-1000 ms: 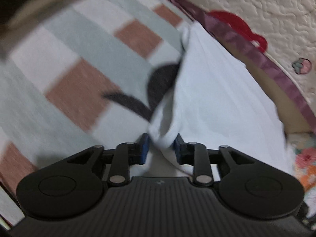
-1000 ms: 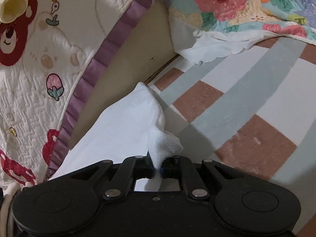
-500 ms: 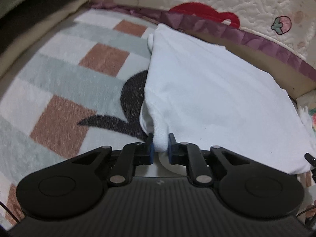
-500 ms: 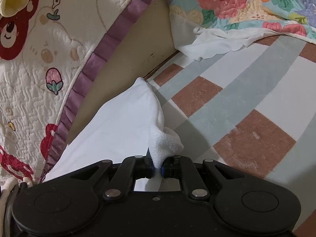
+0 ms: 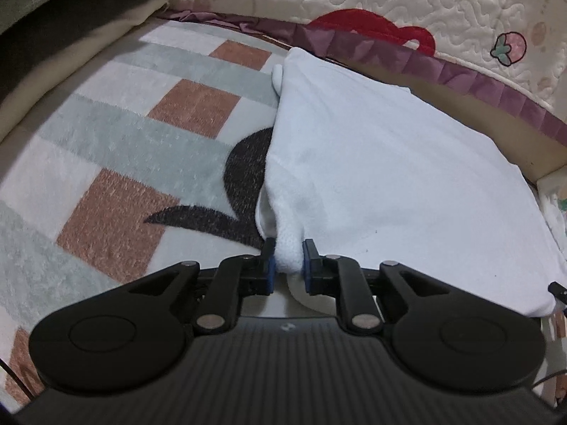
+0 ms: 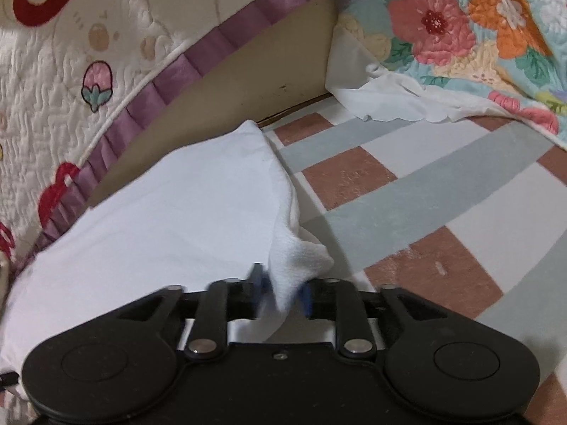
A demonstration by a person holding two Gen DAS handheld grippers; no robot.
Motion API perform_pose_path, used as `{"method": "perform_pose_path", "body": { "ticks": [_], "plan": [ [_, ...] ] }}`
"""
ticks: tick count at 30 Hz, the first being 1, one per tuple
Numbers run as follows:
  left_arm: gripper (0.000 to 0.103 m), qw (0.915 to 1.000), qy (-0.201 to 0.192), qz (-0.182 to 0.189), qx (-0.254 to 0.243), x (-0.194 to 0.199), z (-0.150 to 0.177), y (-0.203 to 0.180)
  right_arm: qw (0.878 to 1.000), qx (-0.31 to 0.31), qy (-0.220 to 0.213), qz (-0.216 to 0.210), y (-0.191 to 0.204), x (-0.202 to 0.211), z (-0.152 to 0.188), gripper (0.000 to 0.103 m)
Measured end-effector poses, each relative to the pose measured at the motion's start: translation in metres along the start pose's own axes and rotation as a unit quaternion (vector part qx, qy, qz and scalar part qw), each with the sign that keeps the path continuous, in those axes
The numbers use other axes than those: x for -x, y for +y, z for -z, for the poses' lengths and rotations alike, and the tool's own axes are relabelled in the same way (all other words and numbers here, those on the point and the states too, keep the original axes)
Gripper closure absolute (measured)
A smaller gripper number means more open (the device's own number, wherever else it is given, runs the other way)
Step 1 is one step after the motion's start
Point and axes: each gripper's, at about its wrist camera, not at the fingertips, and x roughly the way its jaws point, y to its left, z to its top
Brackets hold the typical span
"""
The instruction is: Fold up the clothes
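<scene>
Two corners of white fleece garment pinched, one by left gripper, one by right gripper, jaws narrowly parted, checked rug left bare alongside.

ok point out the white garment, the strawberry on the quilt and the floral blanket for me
white garment (image 5: 389, 177), left wrist view, middle of its flat top layer
strawberry (image 6: 97, 85), right wrist view, pink body of the fruit print
floral blanket (image 6: 432, 24), right wrist view, centre of the large pink flower
</scene>
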Motion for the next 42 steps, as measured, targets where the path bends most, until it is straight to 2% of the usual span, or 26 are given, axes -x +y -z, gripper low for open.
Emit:
{"method": "perform_pose_path", "body": {
  "ticks": [1,4,8,9,10,16,18,20,22,25,27,29,32,34,37,40,42],
  "plan": [
    [0.088,1.0,-0.001,0.003,0.004,-0.001,-0.001,0.001,1.0,-0.012,0.0,-0.006,-0.002,0.0,0.0,0.057],
    [0.088,0.9998,-0.004,0.012,0.015,-0.002,-0.002,0.004,0.998,-0.06,-0.01,-0.026,-0.005,0.002,-0.001,0.052],
    [0.091,0.9997,-0.008,0.01,-0.023,-0.002,-0.005,-0.002,0.991,-0.124,-0.022,-0.053,-0.01,0.004,-0.003,0.052],
    [0.091,0.9994,-0.009,0.008,-0.033,-0.001,-0.006,-0.004,0.988,-0.14,-0.025,-0.059,-0.011,0.004,-0.003,0.063],
    [0.091,0.999,-0.013,0.007,-0.043,0.002,-0.006,-0.007,0.985,-0.156,-0.028,-0.066,-0.012,0.005,-0.004,0.096],
    [0.094,0.9914,-0.092,0.021,-0.092,0.057,-0.007,-0.012,0.961,-0.251,-0.046,-0.105,-0.019,0.008,-0.006,0.096],
    [0.095,0.9917,-0.104,0.036,-0.066,0.074,-0.008,0.001,0.963,-0.234,-0.057,-0.118,-0.013,0.026,-0.01,0.096],
    [0.095,0.9942,-0.093,0.029,-0.044,0.074,-0.005,0.011,0.97,-0.2,-0.063,-0.123,-0.008,0.046,-0.014,0.096],
    [0.095,0.9972,-0.057,0.049,0.001,0.065,-0.001,0.022,0.979,-0.172,-0.044,-0.102,-0.015,0.046,-0.01,0.097],
    [0.095,0.9983,-0.023,0.049,0.022,0.054,0.005,0.027,0.986,-0.152,-0.021,-0.07,-0.02,0.038,0.006,0.097],
    [0.095,0.9987,-0.033,0.038,-0.001,0.058,0.005,0.022,0.987,-0.146,-0.025,-0.069,-0.02,0.041,0.007,0.097],
    [0.095,0.9975,-0.05,0.047,-0.017,0.071,0.002,0.016,0.987,-0.14,-0.037,-0.074,-0.019,0.047,0.003,0.097],
    [0.095,0.9941,-0.057,0.09,0.018,0.1,0.002,0.023,0.986,-0.128,-0.065,-0.081,-0.014,0.075,-0.01,0.097],
    [0.095,0.9914,-0.057,0.106,0.051,0.114,0.013,0.033,0.987,-0.118,-0.071,-0.082,-0.017,0.094,-0.013,0.097],
    [0.094,0.9919,0.007,0.104,0.072,0.103,0.04,0.043,0.995,-0.077,-0.037,-0.042,-0.031,0.102,0.007,0.098],
    [0.094,0.9928,0.079,0.058,0.067,0.081,0.058,0.043,0.994,-0.11,-0.01,-0.023,-0.05,0.095,0.036,0.098],
    [0.094,0.9942,0.074,0.049,0.06,0.084,0.057,0.042,0.993,-0.117,-0.007,-0.021,-0.055,0.093,0.041,0.098]
  ]
}}
